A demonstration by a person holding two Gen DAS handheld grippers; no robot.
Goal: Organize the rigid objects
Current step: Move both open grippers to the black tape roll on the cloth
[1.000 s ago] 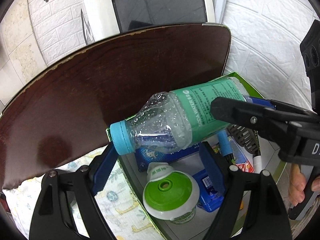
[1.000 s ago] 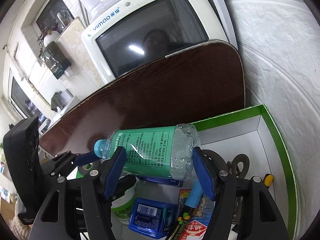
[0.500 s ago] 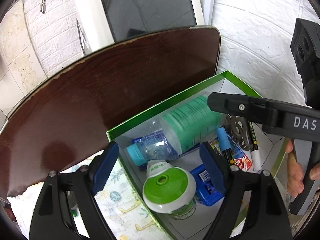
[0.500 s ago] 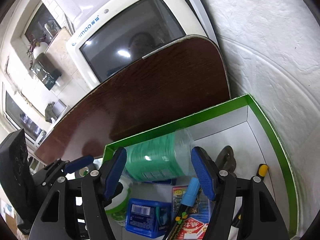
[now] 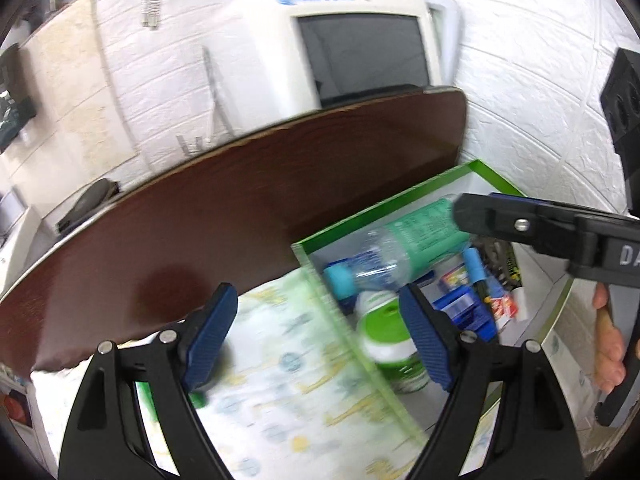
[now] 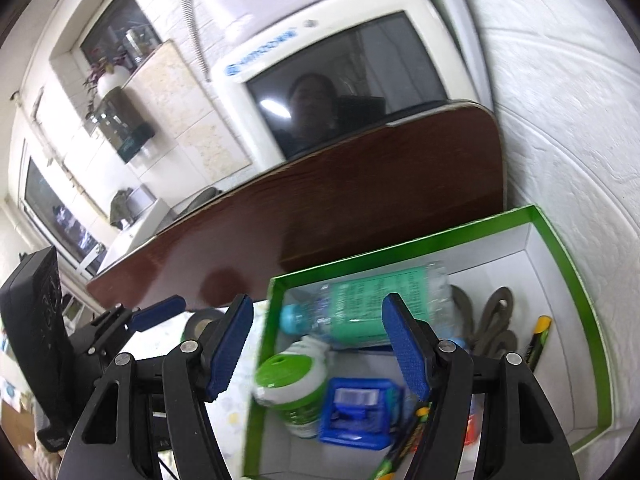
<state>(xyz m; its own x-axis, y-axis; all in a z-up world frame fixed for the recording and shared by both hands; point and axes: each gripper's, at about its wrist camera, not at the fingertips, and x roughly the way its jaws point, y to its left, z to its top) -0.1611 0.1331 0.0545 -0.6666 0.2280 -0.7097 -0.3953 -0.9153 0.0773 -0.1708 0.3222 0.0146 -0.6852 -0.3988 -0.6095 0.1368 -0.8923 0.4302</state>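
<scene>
A clear bottle with a green label and light-blue cap (image 5: pixel 404 240) lies on its side inside the green-rimmed white box (image 5: pixel 384 209); it also shows in the right wrist view (image 6: pixel 360 308). My left gripper (image 5: pixel 316 344) is open and empty, over the patterned cloth at the box's left wall. My right gripper (image 6: pixel 318 354) is open and empty above the box (image 6: pixel 568 256), near a green-lidded white jar (image 6: pixel 294 384) and a blue case (image 6: pixel 360 412).
The box also holds markers (image 6: pixel 536 340), a dark metal tool (image 6: pixel 496 316) and small packets. A dark wooden board (image 5: pixel 200 232) stands behind the box, a white monitor (image 5: pixel 360 56) behind it, a white wall (image 6: pixel 572 120) on the right. A patterned cloth (image 5: pixel 272 392) lies left of the box.
The bottle, held above the box a second ago, was let go and now lies inside it. Both grippers have pulled back and shifted left.
</scene>
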